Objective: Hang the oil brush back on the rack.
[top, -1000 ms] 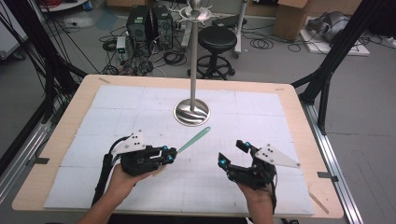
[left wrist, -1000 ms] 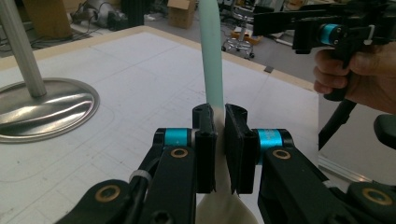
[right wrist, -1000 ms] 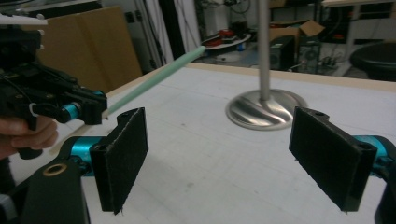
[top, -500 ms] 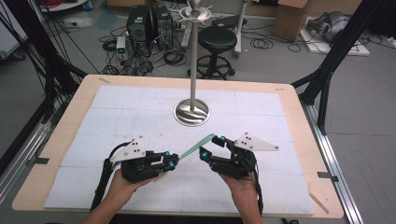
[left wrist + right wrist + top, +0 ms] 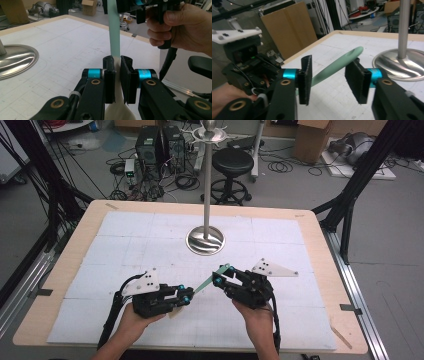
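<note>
A utensil with a mint-green handle and a cream wider end hangs just above the white mat. My left gripper is shut on it where the cream part meets the green, seen close in the left gripper view. The handle runs away from those jaws toward the other hand. My right gripper faces the left one, and its jaws have just been closing. In the right gripper view the handle passes between the two pads with a gap on each side, so the right gripper is open.
A steel stand with a round base and a tall pole rises at the middle of the mat, just beyond both grippers. The wooden table edge frames the mat. A stool, cables and boxes lie on the floor behind.
The right hand has come in leftward from the right side of the mat to the handle's tip, and its jaws have narrowed around it. The left gripper has kept still with the utensil.
</note>
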The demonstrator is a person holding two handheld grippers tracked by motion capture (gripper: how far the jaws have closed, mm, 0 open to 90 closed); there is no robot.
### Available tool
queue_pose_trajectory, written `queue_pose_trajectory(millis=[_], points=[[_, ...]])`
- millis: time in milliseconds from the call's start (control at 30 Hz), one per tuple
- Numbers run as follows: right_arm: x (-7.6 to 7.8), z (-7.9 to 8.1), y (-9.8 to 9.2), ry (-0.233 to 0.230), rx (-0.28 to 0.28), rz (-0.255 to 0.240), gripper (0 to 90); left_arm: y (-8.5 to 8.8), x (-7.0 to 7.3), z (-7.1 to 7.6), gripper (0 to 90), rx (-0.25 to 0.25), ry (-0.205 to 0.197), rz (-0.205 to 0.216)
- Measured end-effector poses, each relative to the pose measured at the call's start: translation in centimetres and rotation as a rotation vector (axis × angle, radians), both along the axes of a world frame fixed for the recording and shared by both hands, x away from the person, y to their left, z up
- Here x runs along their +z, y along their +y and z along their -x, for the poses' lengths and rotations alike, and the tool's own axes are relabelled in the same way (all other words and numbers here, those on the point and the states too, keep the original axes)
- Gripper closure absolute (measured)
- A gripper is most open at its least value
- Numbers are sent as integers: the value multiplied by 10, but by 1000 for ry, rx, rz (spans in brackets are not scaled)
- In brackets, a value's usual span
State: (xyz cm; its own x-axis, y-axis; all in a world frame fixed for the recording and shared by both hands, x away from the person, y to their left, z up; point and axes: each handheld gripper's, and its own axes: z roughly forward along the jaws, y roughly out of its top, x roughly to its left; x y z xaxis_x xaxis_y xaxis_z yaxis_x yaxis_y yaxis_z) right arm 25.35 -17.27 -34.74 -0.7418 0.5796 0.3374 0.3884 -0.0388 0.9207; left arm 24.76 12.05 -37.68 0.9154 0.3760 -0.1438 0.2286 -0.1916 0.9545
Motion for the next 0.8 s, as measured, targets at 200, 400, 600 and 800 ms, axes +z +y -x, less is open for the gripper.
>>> queue_pose_trajectory(millis=[200, 400, 600, 800], points=[[4, 0, 0, 10, 37, -31, 680, -3, -1, 1, 819, -8, -2, -11], [6, 2, 1, 13, 74, -62, 748, -6, -3, 2, 818, -18, -3, -16], [11, 3, 6, 24, 147, -102, 826, -10, -5, 2, 821, -46, 4, -7], [19, 1, 3, 10, 208, -115, 827, -4, -2, -4, 649, -98, 32, 63]])
